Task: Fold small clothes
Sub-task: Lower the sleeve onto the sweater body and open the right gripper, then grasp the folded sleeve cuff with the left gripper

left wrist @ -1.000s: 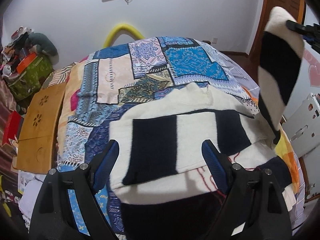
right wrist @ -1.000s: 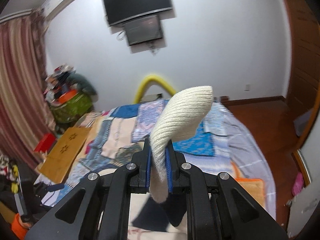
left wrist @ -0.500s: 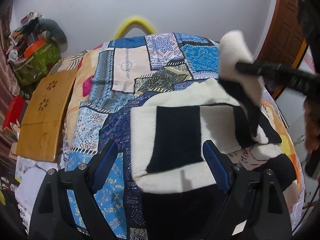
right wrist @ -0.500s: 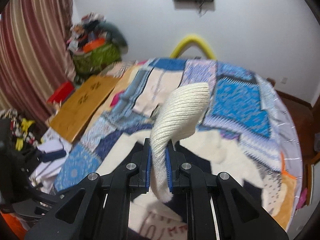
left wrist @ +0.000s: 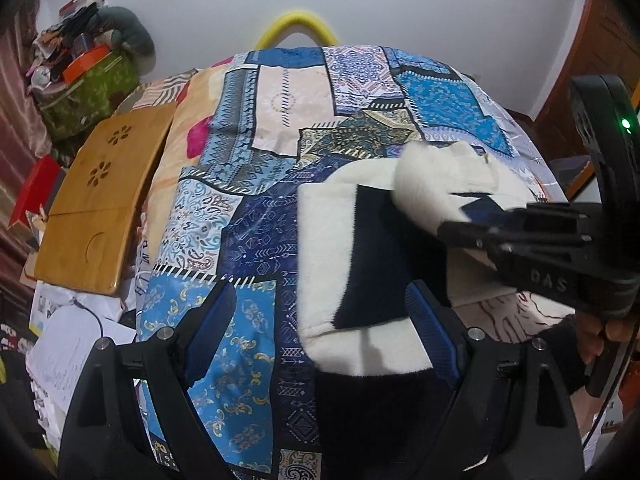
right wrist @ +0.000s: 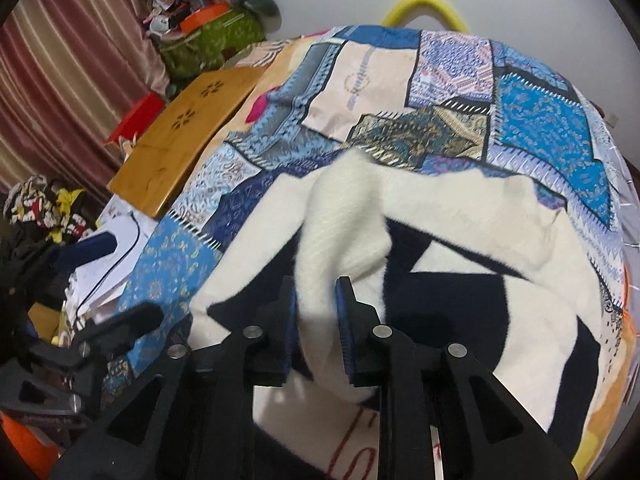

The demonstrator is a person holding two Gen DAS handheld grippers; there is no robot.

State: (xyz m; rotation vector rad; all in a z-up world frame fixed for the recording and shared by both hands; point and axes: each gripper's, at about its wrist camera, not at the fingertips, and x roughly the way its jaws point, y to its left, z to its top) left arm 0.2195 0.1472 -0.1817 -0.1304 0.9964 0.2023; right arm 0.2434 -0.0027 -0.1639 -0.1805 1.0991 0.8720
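Note:
A small cream and black knit sweater (left wrist: 340, 248) lies on the patchwork quilt (left wrist: 248, 184); it also shows in the right wrist view (right wrist: 500, 240). My right gripper (right wrist: 318, 300) is shut on the sweater's cream ribbed sleeve cuff (right wrist: 340, 232) and holds it low over the sweater body. In the left wrist view the right gripper (left wrist: 472, 216) reaches in from the right with the cuff (left wrist: 436, 180). My left gripper (left wrist: 320, 320) is open and empty, hovering over the sweater's near left edge.
A wooden lap tray (left wrist: 96, 208) lies left of the quilt. Papers (left wrist: 68, 344) lie below it. A green bag with clutter (left wrist: 88, 88) stands at the back left. A yellow tube (left wrist: 296, 24) arches behind the bed. A wooden door (left wrist: 592, 52) is at right.
My right gripper has swung the sleeve down from high at the right onto the middle of the sweater. My left gripper has stayed open and shifted slightly left.

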